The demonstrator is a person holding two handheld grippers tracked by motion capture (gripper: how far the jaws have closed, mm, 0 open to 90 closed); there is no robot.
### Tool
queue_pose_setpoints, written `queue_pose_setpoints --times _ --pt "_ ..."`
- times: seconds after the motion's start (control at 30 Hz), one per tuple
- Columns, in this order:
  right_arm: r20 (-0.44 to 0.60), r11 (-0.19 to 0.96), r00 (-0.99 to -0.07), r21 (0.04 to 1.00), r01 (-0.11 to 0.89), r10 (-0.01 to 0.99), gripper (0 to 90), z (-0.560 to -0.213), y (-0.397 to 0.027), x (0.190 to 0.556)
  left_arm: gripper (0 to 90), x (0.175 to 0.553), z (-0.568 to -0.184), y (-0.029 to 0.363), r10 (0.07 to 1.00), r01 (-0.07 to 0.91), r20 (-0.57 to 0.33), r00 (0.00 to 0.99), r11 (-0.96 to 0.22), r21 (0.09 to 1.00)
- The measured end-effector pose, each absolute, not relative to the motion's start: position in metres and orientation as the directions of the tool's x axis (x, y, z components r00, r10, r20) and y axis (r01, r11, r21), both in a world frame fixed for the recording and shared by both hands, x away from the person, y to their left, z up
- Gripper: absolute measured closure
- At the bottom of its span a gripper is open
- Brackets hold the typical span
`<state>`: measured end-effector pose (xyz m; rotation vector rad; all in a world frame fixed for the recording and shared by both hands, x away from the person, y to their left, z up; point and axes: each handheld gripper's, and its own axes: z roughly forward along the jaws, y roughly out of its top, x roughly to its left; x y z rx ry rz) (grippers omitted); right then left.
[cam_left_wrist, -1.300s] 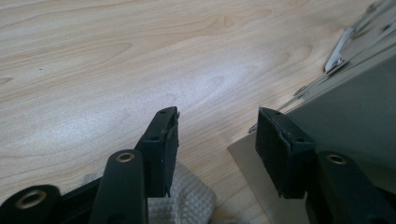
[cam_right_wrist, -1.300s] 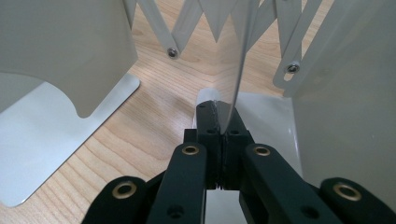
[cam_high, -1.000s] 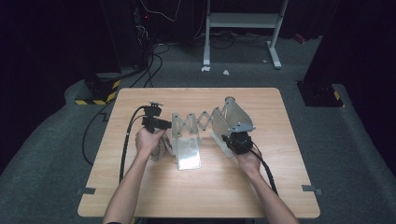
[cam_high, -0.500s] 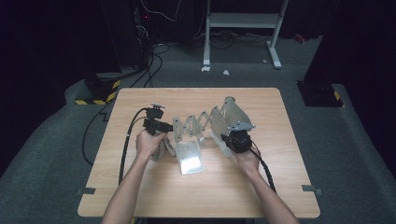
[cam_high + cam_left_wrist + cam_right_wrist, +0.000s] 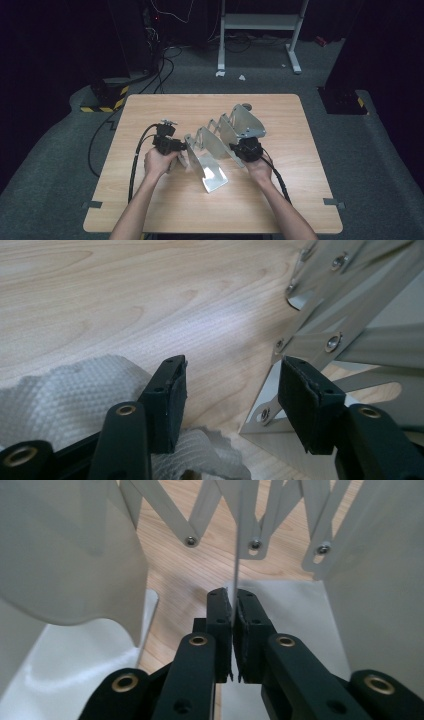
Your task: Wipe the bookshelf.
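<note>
Our right fingers [image 5: 233,611] pinch a plate of the metal rack [image 5: 220,145].
Our left fingers [image 5: 232,390] stand open beside its near-left end, cloth [image 5: 65,390] against one, on the worktop [image 5: 165,107].

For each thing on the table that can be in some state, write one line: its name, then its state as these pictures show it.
Metal folding rack: stretched out, scissor links spread, standing on the table.
Left gripper: jaws open, nothing between the pads, beside the rack's end.
White cloth: crumpled, lying under the left gripper.
Right gripper: jaws nearly shut on a thin divider plate of the rack, having just been easing open.
</note>
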<state>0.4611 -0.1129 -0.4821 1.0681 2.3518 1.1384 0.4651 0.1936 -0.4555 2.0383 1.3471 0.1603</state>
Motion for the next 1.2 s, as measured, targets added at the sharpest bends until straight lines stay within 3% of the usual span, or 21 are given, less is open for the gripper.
queue_pose_setpoints --times 0.17,0.3,0.6,0.83,1.2 --pt "0.059 0.392 -0.676 0.776 0.494 0.735 69.9 -0.483 -0.112 0.459 44.4 0.463 -0.456 0.196 0.847 0.773 -0.281 0.452 -0.214 0.597" --pt "0.066 0.378 -0.666 0.780 0.499 0.743 65.9 -0.483 -0.124 0.452 45.1 0.461 -0.455 0.197 0.844 0.765 -0.277 0.459 -0.217 0.606" --pt "0.023 0.391 -0.592 0.730 0.561 0.806 84.4 -0.503 -0.157 0.436 49.5 0.457 -0.453 0.196 0.837 0.743 -0.274 0.474 -0.213 0.635" --pt "-0.037 0.415 -0.544 0.691 0.592 0.838 87.6 -0.513 -0.164 0.429 50.4 0.453 -0.453 0.194 0.829 0.738 -0.272 0.488 -0.226 0.636" --pt "-0.006 0.381 -0.517 0.685 0.622 0.856 89.9 -0.518 -0.167 0.438 50.9 0.448 -0.454 0.190 0.827 0.725 -0.242 0.508 -0.259 0.639"
